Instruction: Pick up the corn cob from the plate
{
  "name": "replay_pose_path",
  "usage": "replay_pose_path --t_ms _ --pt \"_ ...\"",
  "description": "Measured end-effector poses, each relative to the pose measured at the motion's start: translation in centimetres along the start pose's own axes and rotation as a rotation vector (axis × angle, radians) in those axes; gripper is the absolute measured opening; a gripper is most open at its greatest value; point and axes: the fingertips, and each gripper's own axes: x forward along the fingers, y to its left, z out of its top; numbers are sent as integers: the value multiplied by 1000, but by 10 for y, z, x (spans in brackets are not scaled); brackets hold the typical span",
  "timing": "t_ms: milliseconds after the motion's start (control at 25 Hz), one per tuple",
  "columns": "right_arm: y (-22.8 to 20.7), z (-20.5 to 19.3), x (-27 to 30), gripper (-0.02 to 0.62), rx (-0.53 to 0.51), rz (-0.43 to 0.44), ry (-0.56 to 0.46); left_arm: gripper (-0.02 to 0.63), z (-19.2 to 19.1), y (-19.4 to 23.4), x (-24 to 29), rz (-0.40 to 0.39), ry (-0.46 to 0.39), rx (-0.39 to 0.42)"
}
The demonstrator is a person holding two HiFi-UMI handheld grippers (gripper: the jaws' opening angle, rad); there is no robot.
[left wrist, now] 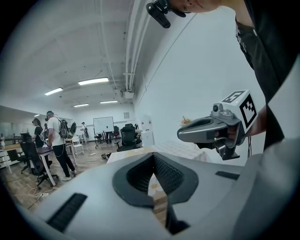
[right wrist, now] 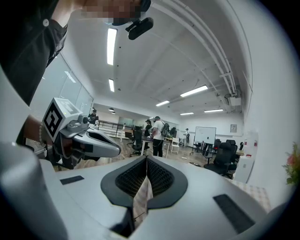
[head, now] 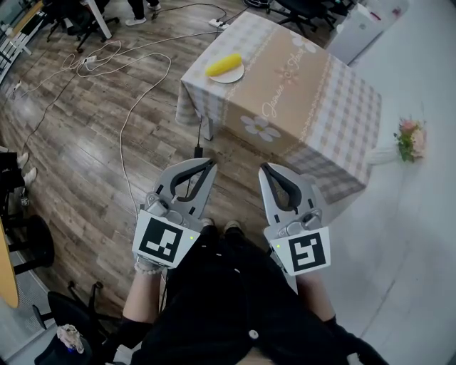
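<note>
A yellow corn cob (head: 224, 65) lies on a white plate (head: 231, 75) at the near-left corner of a table with a checked cloth (head: 299, 107), seen in the head view. Both grippers hang well short of the table, over the wooden floor and in front of the person's body. My left gripper (head: 211, 165) is shut with nothing in it; its own view shows the jaws (left wrist: 153, 156) meeting, with the table edge beyond. My right gripper (head: 263, 168) is also shut and empty, its tips (right wrist: 146, 159) touching. The corn shows in neither gripper view.
White cables (head: 125, 60) trail across the wooden floor left of the table. Office chairs (head: 78, 18) stand at the back. A bunch of flowers (head: 409, 138) sits by the white wall on the right. Several people stand at desks (right wrist: 157, 136) far off.
</note>
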Motion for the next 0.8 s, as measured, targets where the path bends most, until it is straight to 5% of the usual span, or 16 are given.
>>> replay_pose_path --t_ms 800 --pt "6 -3 -1 43 24 -43 46 12 1 4 1 -44 -26 -11"
